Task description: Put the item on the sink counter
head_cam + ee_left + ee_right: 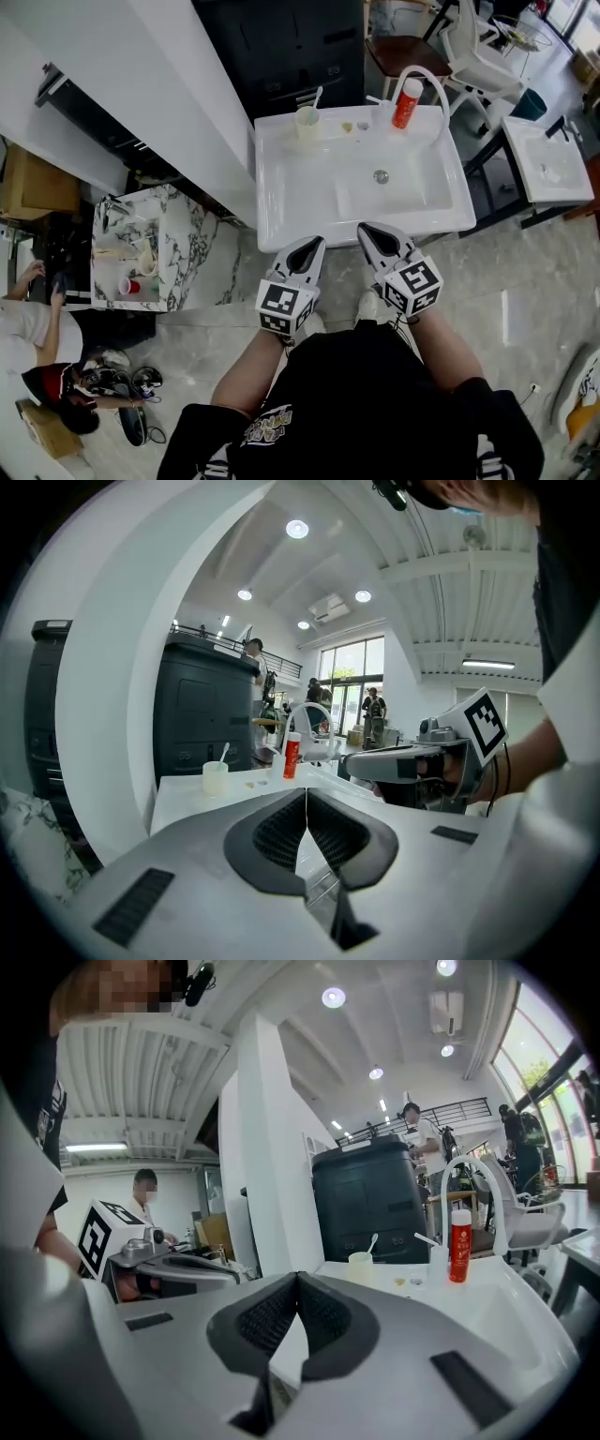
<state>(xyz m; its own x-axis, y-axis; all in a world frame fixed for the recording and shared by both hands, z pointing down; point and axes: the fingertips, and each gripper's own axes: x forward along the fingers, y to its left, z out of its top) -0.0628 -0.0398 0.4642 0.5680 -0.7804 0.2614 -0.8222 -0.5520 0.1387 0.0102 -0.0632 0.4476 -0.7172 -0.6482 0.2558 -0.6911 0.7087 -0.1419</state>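
Note:
A white sink stands right in front of me. On its back counter are a pale cup holding a toothbrush and a red bottle beside the curved white faucet. My left gripper and right gripper hover side by side at the sink's front edge, both shut with nothing between the jaws. The left gripper view shows its tips meeting, with the cup and red bottle far ahead. In the right gripper view the tips also meet; the cup and bottle lie beyond.
A marble-topped stand with small items is left of the sink. A dark cabinet rises behind it, beside a white wall. A second sink stands at the right. A person crouches at the lower left.

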